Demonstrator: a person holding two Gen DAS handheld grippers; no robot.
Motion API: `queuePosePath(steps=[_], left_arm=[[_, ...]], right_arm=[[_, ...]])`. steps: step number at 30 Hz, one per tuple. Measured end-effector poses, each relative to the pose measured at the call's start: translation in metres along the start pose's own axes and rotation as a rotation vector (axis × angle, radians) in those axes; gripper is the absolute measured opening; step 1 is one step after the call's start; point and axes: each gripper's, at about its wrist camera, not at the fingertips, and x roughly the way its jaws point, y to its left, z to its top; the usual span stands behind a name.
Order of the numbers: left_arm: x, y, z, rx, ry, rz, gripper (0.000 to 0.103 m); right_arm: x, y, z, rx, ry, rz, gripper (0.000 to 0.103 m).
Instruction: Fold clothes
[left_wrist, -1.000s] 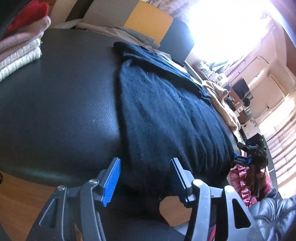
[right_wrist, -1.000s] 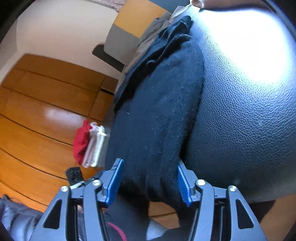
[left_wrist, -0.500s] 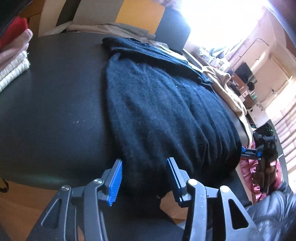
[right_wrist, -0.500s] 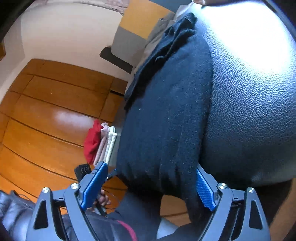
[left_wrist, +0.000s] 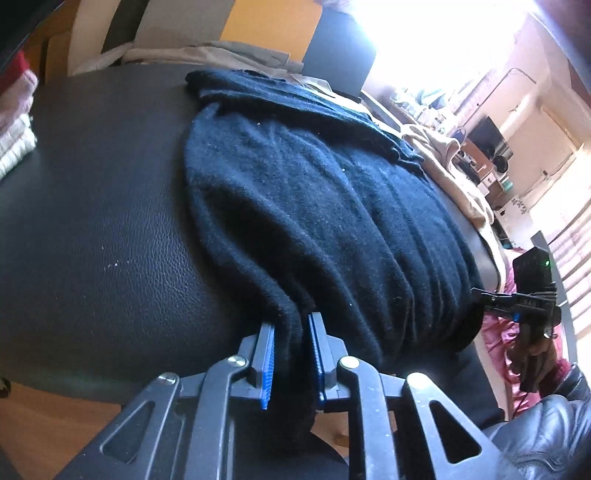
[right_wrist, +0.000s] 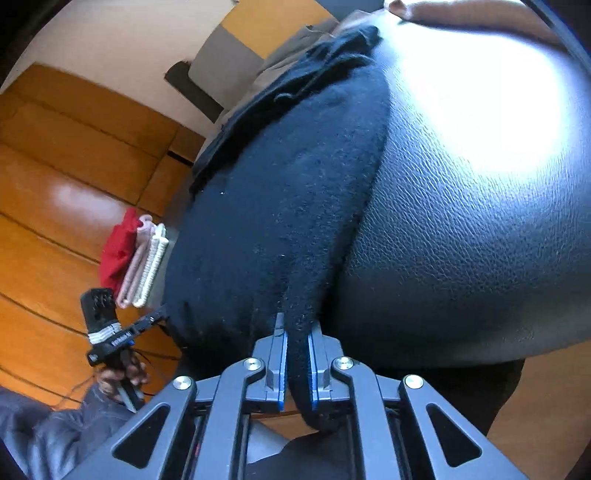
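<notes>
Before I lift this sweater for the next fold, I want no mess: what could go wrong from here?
The left claw is closing on only a thin bunch of the dark sweater's near edge, so the knit may slip out or stretch. The right claw pinches an equally narrow fold, so the middle could sag. The far end lies on beige clothes, which might drag along.

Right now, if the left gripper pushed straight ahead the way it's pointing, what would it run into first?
The left gripper, its jaws closing, already has the near edge of the black sweater between its pads, so it would only bunch more of that sweater on the black leather seat. Depth beyond is unclear.
</notes>
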Motion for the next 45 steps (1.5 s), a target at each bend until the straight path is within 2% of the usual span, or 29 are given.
queuePosePath(steps=[2, 4, 6, 11, 17, 22, 25, 27, 28, 30, 31, 32, 33, 35, 39, 45], left_arm=[[-0.001, 0.000, 0.000, -0.009, -0.008, 0.001, 0.010], [-0.006, 0.008, 0.005, -0.063, -0.021, -0.077, 0.010], [-0.012, 0.016, 0.010, -0.121, -0.034, -0.164, 0.010], [-0.032, 0.019, 0.039, -0.147, -0.101, -0.323, 0.010], [-0.047, 0.030, 0.089, -0.183, -0.211, -0.453, 0.010], [-0.042, 0.048, 0.154, -0.205, -0.282, -0.517, 0.009], [-0.014, 0.063, 0.203, -0.251, -0.294, -0.518, 0.009], [0.019, 0.076, 0.231, -0.296, -0.272, -0.471, 0.009], [0.039, 0.081, 0.242, -0.317, -0.239, -0.459, 0.009], [0.085, 0.092, 0.255, -0.345, -0.145, -0.361, 0.009], [0.107, 0.097, 0.254, -0.356, -0.077, -0.336, 0.009], [0.120, 0.100, 0.249, -0.359, -0.044, -0.326, 0.008], [0.130, 0.103, 0.242, -0.359, -0.021, -0.318, 0.007], [0.126, 0.106, 0.229, -0.367, -0.034, -0.340, 0.007], [0.101, 0.096, 0.191, -0.324, -0.010, -0.304, 0.007], [0.068, 0.082, 0.134, -0.359, 0.012, -0.287, 0.007]], right_arm=[[0.003, 0.011, -0.002, -0.032, -0.011, -0.056, 0.006], [0.000, 0.017, -0.003, -0.013, -0.022, -0.066, 0.008], [-0.004, 0.024, -0.001, -0.005, -0.040, -0.028, 0.008], [-0.011, 0.048, 0.019, -0.029, -0.080, 0.099, 0.008], [-0.016, 0.060, 0.067, -0.019, -0.147, 0.217, 0.008], [-0.014, 0.067, 0.141, -0.022, -0.235, 0.251, 0.008], [0.004, 0.052, 0.197, 0.016, -0.262, 0.203, 0.008], [0.026, 0.029, 0.226, 0.079, -0.249, 0.146, 0.008], [0.039, 0.015, 0.236, 0.119, -0.229, 0.119, 0.008], [0.065, -0.011, 0.251, 0.193, -0.187, 0.066, 0.008], [0.073, -0.019, 0.251, 0.211, -0.170, 0.055, 0.008], [0.076, -0.025, 0.247, 0.219, -0.170, 0.065, 0.004], [0.079, -0.030, 0.244, 0.227, -0.170, 0.076, 0.004], [0.077, -0.033, 0.232, 0.232, -0.180, 0.081, 0.004], [0.065, -0.029, 0.191, 0.226, -0.162, 0.115, 0.003], [0.051, -0.017, 0.138, 0.242, -0.132, 0.117, 0.003]])
